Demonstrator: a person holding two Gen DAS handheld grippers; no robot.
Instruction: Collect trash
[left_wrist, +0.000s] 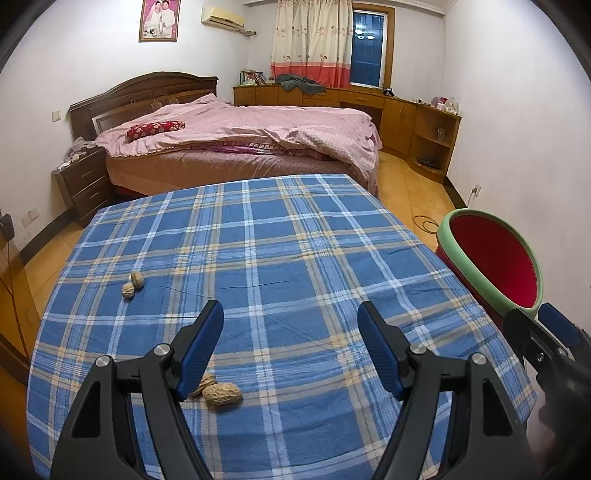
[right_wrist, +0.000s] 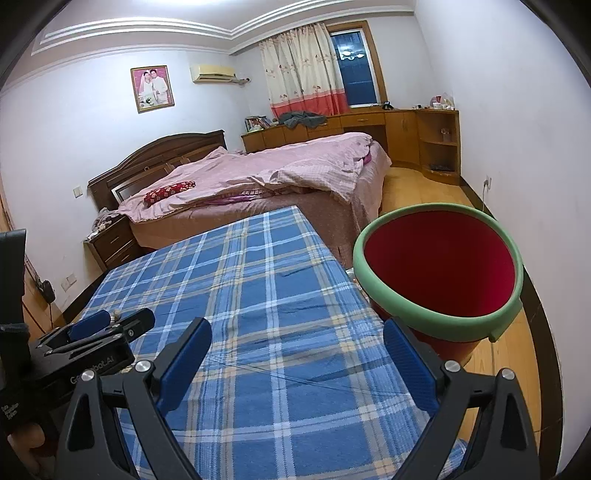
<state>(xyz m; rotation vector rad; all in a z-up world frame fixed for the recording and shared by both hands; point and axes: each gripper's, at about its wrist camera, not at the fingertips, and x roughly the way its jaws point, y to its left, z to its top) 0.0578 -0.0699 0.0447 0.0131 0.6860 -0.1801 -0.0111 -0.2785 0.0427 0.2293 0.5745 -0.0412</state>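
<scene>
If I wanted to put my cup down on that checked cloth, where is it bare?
The middle and far end of the checked cloth are bare, up to the bed. Shells crowd the near left: two walnuts and peanuts by the left claw. The red bin borders the right edge.

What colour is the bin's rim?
Green, around a red inside; the bin shows best in the right wrist view.

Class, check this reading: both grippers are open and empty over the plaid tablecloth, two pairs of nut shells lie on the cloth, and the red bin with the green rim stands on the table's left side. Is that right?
One detail is wrong: the red bin stands off the table's right edge, not its left, as the right wrist view shows. The rest holds: left gripper and right gripper open and empty, walnut shells and peanut shells on the plaid tablecloth.
</scene>
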